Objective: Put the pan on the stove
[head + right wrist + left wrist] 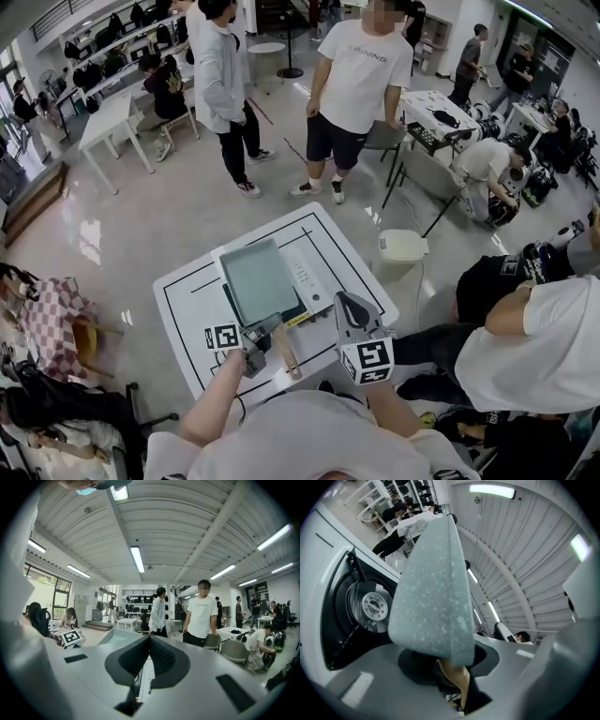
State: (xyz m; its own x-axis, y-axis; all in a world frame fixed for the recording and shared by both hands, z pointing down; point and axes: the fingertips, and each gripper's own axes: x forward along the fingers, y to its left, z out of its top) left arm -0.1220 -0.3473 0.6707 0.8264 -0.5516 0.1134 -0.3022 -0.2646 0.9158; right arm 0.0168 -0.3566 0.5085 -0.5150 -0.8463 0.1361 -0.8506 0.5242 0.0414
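A square pale-green speckled pan hangs over the white tabletop stove. Its wooden handle points toward me. My left gripper is shut on that handle, just behind the pan's near edge. In the left gripper view the pan's side fills the middle and the handle sits between the jaws. The stove's black burner lies to the left, with a gap between it and the pan. My right gripper is shut and empty, just right of the stove; its pads meet, and the pan shows ahead to the left.
The stove stands on a white table marked with black lines. A white bin stands beyond the table's right corner. A seated person is close on the right. Two people stand on the floor beyond the table.
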